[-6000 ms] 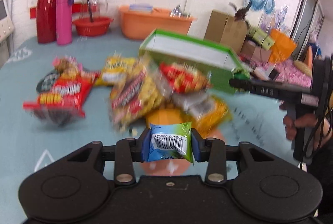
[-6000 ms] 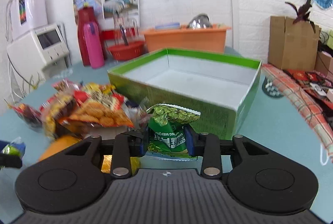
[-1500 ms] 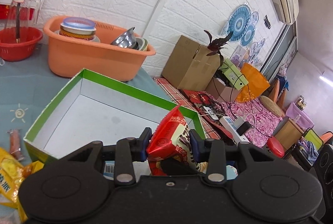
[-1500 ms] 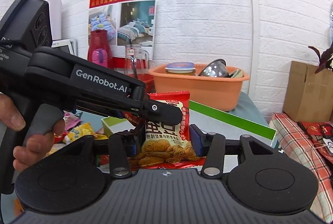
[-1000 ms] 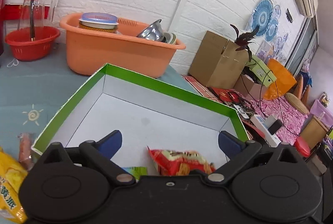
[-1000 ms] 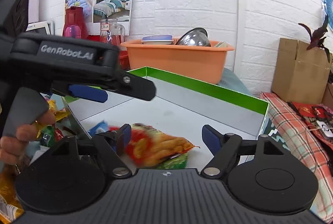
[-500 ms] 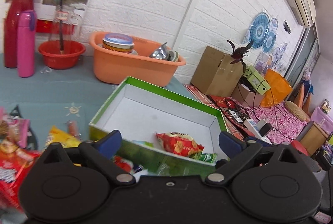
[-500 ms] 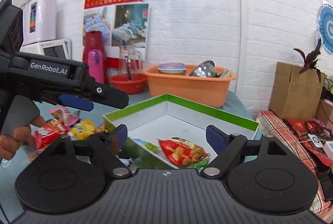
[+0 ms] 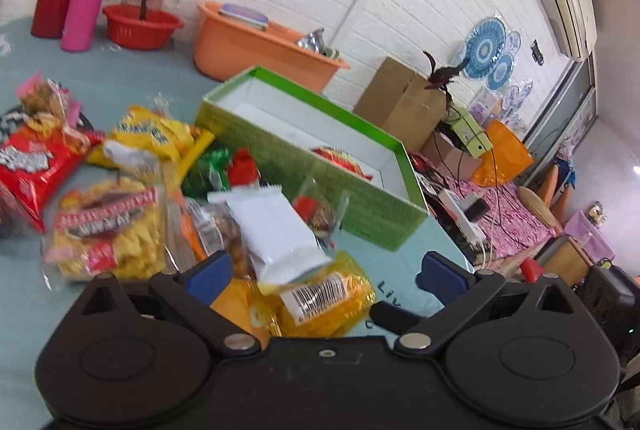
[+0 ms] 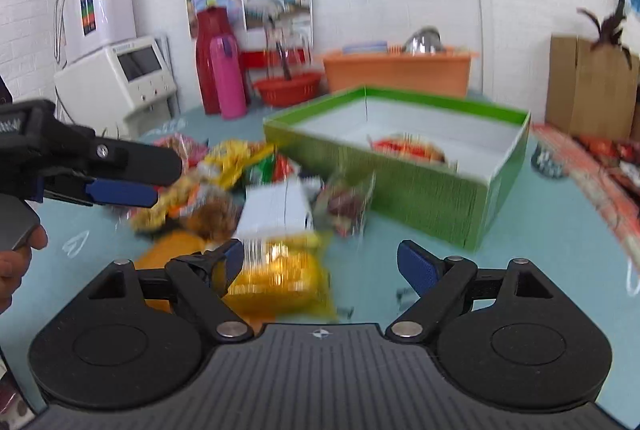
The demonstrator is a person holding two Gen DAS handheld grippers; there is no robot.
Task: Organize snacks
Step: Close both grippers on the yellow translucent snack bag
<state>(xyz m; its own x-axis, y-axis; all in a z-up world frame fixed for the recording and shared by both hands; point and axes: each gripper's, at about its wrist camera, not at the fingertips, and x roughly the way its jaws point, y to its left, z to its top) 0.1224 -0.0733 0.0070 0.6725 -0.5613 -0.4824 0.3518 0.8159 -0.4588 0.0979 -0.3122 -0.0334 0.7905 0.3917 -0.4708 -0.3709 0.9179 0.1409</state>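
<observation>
Both the left claw (image 9: 324,272) and right claw (image 10: 320,262) gape wide and hold nothing above the snack pile (image 9: 168,198) on the counter (image 10: 500,270), beside the green box (image 10: 420,186) containing a red packet (image 10: 408,148).

Snack pile (image 9: 168,186) just ahead of our left claw (image 9: 324,272); box (image 9: 320,158) beyond it, one packet (image 10: 412,148) inside; tub (image 9: 256,42) behind.

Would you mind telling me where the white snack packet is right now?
The white snack packet lies atop the snack pile, just ahead of the left gripper, overlapping the yellow barcoded bag, beside the green box.
</observation>
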